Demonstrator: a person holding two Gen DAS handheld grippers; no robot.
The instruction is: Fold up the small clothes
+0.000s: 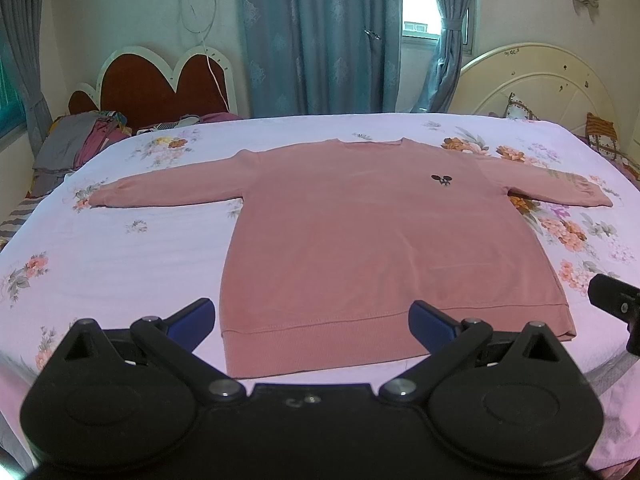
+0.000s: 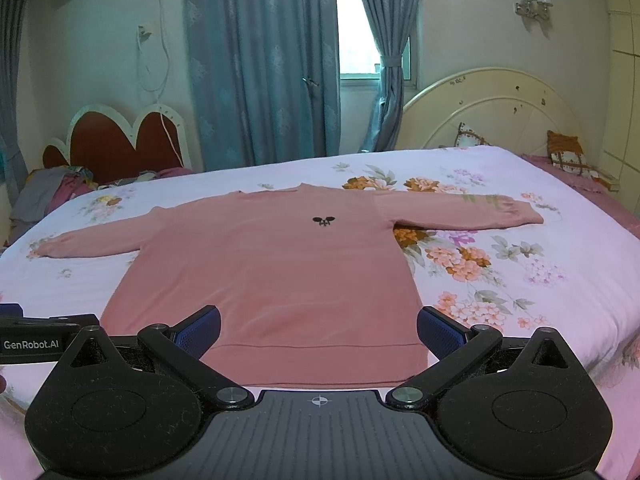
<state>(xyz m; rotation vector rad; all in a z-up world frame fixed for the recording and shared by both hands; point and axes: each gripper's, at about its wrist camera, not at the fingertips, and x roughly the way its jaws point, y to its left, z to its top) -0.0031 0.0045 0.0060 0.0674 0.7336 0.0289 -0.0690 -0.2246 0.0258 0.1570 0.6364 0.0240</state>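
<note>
A small pink sweatshirt point(image 1: 360, 232) lies flat and face up on the bed, sleeves spread out to both sides, hem toward me, with a small black emblem on its chest. It also shows in the right wrist view point(image 2: 280, 280). My left gripper point(image 1: 314, 320) is open and empty, hovering just above the hem's left part. My right gripper point(image 2: 318, 334) is open and empty, hovering above the hem's right part. The right gripper's body point(image 1: 616, 304) shows at the right edge of the left wrist view.
The bed has a lilac floral sheet point(image 1: 120, 248). A pile of clothes point(image 1: 80, 144) lies at the far left by a red headboard point(image 1: 160, 88). A cream headboard point(image 2: 492, 112) and pillows point(image 2: 568, 156) stand far right. Blue curtains hang behind.
</note>
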